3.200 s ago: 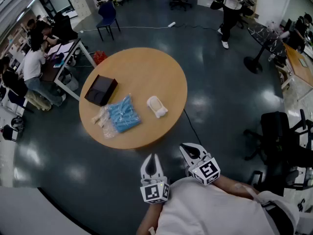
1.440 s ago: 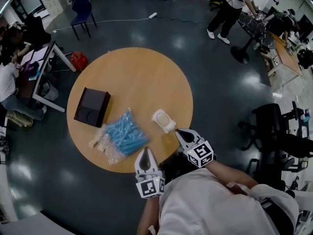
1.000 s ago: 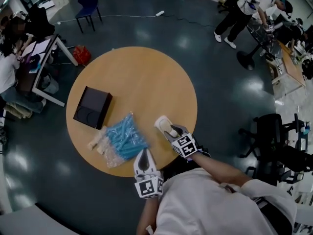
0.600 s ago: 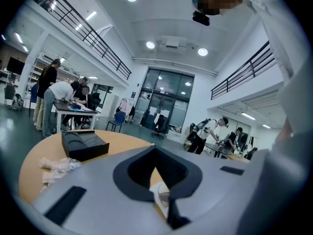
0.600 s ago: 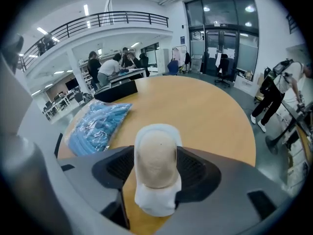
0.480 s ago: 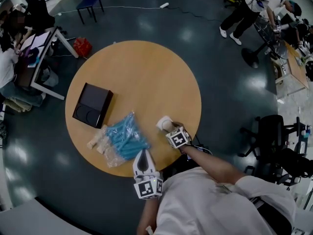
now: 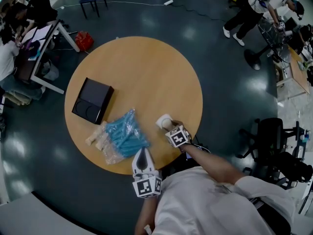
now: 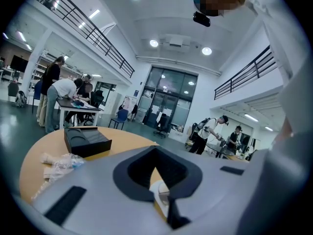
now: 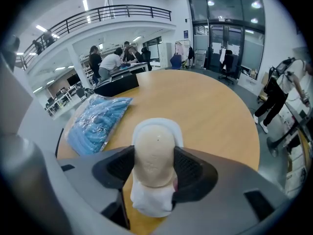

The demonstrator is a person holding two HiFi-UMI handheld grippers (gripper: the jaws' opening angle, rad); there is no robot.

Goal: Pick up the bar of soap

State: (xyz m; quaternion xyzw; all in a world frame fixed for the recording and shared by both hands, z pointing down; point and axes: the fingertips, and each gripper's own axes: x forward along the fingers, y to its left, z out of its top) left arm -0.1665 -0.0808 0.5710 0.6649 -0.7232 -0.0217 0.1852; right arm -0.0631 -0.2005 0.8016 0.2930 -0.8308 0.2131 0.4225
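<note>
The beige bar of soap lies in a white dish near the round wooden table's front right edge. My right gripper is lowered over it, open wide, one dark pad along each long side of the bar. In the head view this gripper covers most of the soap dish. My left gripper hangs at the table's near edge, shut and empty, its jaws pointing over the table. In the left gripper view the dish shows just past that gripper.
A bag of blue items lies left of the soap dish, with a black box farther left. Office chairs stand right of the table. People work at desks at the far left and back right.
My right gripper reached forward over the table edge and came down around the soap, its jaws spreading. The left gripper stayed at the near edge.
</note>
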